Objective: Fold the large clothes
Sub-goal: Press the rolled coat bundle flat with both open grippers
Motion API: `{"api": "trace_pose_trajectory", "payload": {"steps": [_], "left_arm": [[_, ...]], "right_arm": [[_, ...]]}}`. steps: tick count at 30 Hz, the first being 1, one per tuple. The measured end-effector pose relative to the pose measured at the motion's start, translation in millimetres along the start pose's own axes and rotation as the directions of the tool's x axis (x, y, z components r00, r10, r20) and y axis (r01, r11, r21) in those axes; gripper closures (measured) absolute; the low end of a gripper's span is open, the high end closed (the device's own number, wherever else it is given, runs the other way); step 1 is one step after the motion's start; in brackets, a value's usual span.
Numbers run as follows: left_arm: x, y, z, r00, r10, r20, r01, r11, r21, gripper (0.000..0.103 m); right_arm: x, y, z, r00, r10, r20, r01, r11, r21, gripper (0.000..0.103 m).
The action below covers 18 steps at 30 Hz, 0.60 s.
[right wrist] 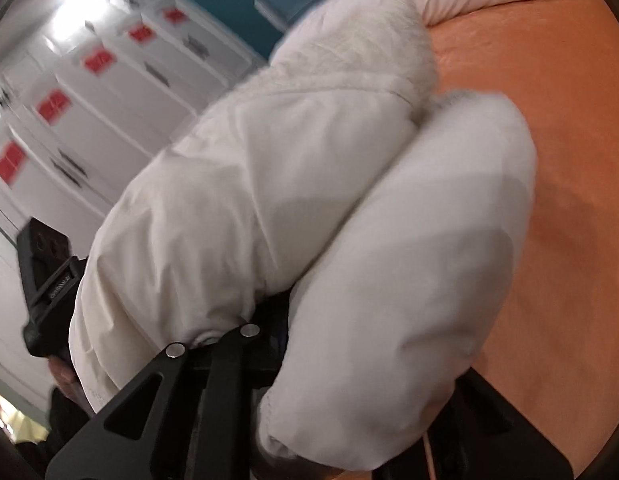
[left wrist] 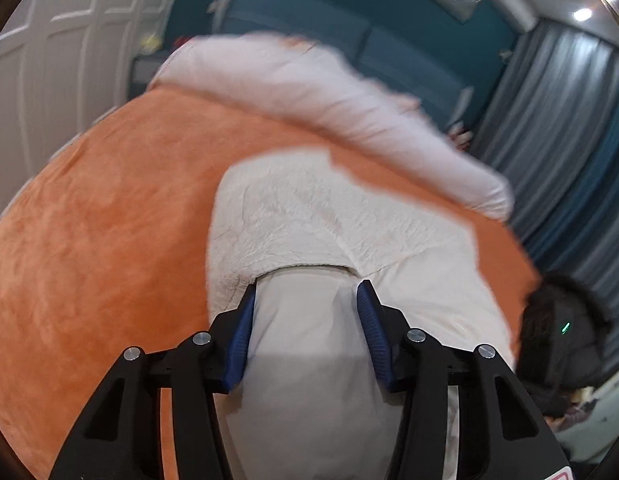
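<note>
Left wrist view shows a cream fleece-lined jacket (left wrist: 329, 216) spread on an orange bedspread (left wrist: 109, 216), its smooth shell fabric bunched between the blue pads (left wrist: 241, 336) of the left gripper (left wrist: 307, 292), whose jaws stand partly apart with the cloth filling the gap and pressed by both pads. A white pillow (left wrist: 329, 96) lies beyond. From the right wrist view, the same jacket (right wrist: 237, 184) drapes over the right gripper (right wrist: 269, 320), hiding its fingertips; its jaws are nearly closed, seemingly pinching the fabric. White cabinets (right wrist: 89, 100) with red labels stand behind.
</note>
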<state>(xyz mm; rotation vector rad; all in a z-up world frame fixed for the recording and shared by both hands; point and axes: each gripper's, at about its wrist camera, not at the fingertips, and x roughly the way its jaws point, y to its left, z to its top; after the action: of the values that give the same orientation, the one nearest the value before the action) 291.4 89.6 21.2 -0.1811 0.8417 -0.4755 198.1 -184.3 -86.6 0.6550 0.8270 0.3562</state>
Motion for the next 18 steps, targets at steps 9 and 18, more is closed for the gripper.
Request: {"api": "trace_pose_trajectory", "payload": {"steps": [9,18], "left_arm": [[-4.0,23.4,-25.3,0.996,0.076,-0.038,-0.080,0.992,-0.097,0.049],[-59.9,-9.0,-51.3,0.980,0.188,-0.062,-0.184,0.981,0.065,0.034]], "right_arm": [[2.1,-21.7,-7.9,0.990,-0.037,-0.136,0.047,0.996,0.074,0.073],[-112.6,42.9,-48.7,0.977,-0.210,0.035,0.210,0.978,0.007,0.053]]}}
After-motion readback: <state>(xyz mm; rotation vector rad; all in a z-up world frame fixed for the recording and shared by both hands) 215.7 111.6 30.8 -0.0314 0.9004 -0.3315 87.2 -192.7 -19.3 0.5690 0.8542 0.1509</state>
